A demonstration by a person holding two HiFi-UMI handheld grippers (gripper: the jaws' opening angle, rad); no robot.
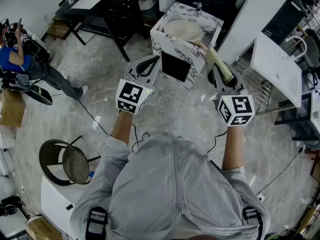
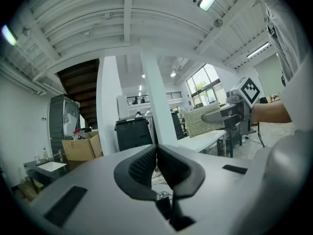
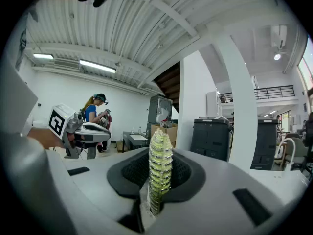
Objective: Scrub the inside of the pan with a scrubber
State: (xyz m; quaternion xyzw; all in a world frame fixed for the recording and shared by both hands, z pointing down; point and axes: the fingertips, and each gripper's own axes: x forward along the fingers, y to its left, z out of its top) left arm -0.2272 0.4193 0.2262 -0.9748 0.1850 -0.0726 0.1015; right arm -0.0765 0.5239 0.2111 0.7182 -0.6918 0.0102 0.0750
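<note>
A round pale pan (image 1: 183, 30) lies in the basin of a marble-patterned sink unit (image 1: 165, 44) ahead of me. My right gripper (image 1: 216, 71) is held in the air short of the unit's right corner. It is shut on a yellow-green scrubber (image 1: 218, 60), which stands upright between the jaws in the right gripper view, scrubber (image 3: 160, 175), gripper (image 3: 159, 153). My left gripper (image 1: 156, 59) hovers near the unit's front left edge. Its jaws meet with nothing between them (image 2: 156, 148). From the left gripper view the scrubber (image 2: 200, 121) shows sideways in the right gripper (image 2: 226, 112).
A black table (image 1: 107, 9) stands at the back left, with a person in blue (image 1: 15, 54) beyond it. A white counter (image 1: 277, 66) and a wire rack (image 1: 260, 91) are at the right. A round stool (image 1: 65, 161) sits behind me on the left. Cables trail over the floor.
</note>
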